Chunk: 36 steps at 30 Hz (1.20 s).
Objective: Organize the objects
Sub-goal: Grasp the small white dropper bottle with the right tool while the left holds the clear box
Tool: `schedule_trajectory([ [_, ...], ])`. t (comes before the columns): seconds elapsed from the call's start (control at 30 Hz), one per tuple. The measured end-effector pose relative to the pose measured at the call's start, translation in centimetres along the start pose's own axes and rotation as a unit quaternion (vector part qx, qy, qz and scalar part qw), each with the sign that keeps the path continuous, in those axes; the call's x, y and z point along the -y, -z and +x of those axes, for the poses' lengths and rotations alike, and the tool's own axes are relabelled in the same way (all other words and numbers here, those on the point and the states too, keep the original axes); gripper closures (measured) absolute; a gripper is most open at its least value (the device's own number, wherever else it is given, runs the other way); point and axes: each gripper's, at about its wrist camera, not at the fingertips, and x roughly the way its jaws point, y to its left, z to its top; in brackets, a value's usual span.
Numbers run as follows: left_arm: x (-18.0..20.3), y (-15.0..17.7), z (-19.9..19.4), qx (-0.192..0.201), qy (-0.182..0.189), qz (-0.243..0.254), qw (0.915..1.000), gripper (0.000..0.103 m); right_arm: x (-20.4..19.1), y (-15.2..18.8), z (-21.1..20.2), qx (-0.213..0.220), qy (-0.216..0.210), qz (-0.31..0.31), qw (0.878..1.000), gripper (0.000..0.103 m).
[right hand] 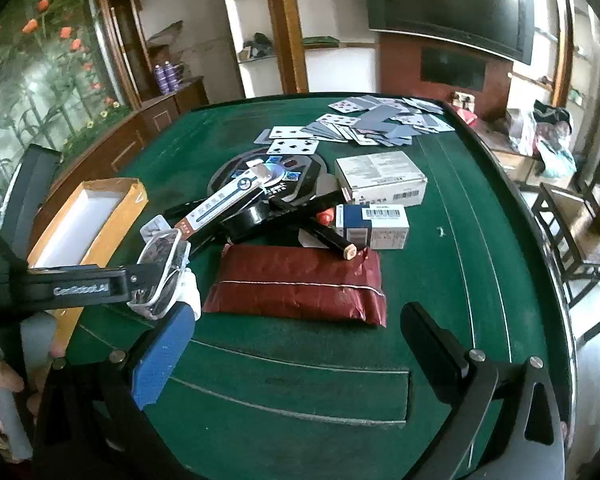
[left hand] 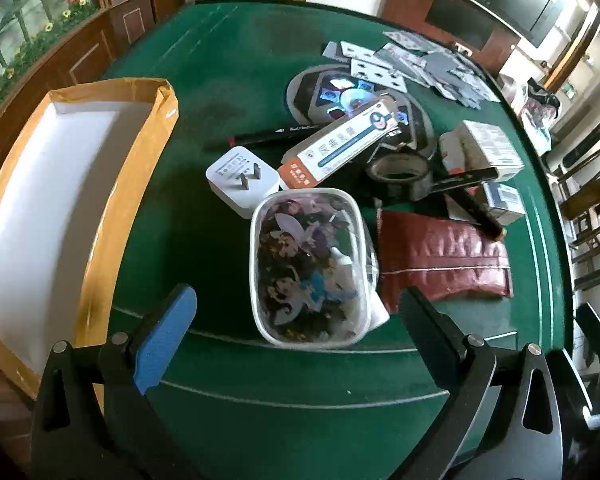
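Green table [left hand: 228, 80], cardboard box [left hand: 112, 184] at left edge. Red pouch [right hand: 296, 284] mid-table, just right of clear container [left hand: 308, 268]. Left gripper [left hand: 300, 320] fingers spread, straddling container, no contact visible. Right gripper [right hand: 296, 344] fingers spread, empty, short of pouch.

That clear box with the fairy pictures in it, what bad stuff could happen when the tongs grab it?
1. The clear box sits between the open left tongs, with its far end close against the white plug and the orange-ended box. Lifting it carelessly might drag those along.
2. Its rounded plastic sides look smooth, so it could slip or tip out.
3. The cardboard tray has raised walls; a low carry could bump the rim.
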Motion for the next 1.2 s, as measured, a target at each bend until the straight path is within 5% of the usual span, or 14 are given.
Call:
schedule_trajectory([
  [0.57,-1.2,-1.3,3.4,-0.044,0.018,0.000,0.9989,0.001,-1.0,2.2,0.9,-0.032,0.028,0.035,0.999,0.000],
  [0.63,-1.3,-1.4,3.5,-0.048,0.027,0.000,0.9985,0.005,-1.2,2.3,0.9,-0.035,0.031,0.036,0.998,0.000],
  [0.73,-1.4,-1.5,3.7,-0.057,0.055,-0.001,0.9969,0.024,-1.3,2.4,1.0,-0.038,0.032,0.037,0.998,0.000],
  [0.83,-1.2,-1.3,3.6,-0.058,0.070,0.013,0.9958,0.026,-1.6,2.4,1.2,-0.041,0.032,0.035,0.998,0.000],
  [1.13,-3.8,2.2,1.5,-0.090,0.105,0.048,0.9893,0.026,-3.4,1.0,2.6,-0.050,-0.007,0.008,0.999,0.002],
  [1.2,-4.5,3.3,0.9,-0.092,0.107,0.054,0.9885,0.026,-4.1,0.4,3.3,-0.057,-0.027,0.004,0.998,0.011],
])
